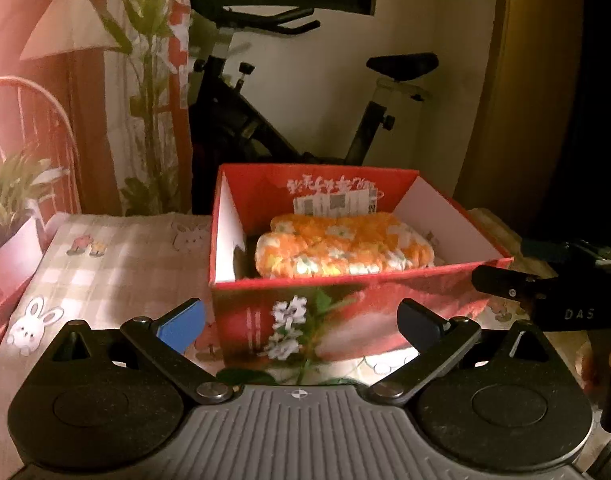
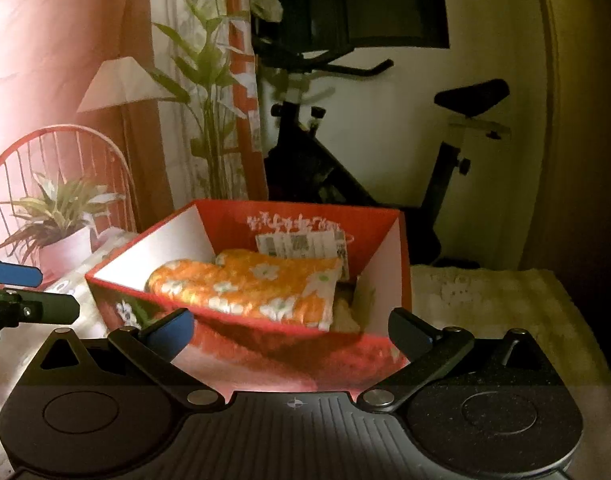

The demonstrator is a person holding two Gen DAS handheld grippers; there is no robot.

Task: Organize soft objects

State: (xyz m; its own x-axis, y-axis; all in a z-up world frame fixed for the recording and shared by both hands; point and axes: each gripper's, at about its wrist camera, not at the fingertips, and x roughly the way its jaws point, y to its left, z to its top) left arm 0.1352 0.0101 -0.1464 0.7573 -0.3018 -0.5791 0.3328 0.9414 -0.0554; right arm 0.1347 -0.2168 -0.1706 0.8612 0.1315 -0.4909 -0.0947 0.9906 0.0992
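Box lettering (image 1: 331,187) blurred, folded cloth's (image 1: 341,250) underside hidden by box wall

Both views are dim and warm-toned, with the room behind sunk in shadow. A bright patch of light falls on the folded orange cloth (image 1: 341,246) and the box's (image 1: 385,280) white inner walls, slightly blown out. Fisheye bending curves the edges, corners vignette black, and fine detail is soft and grainy
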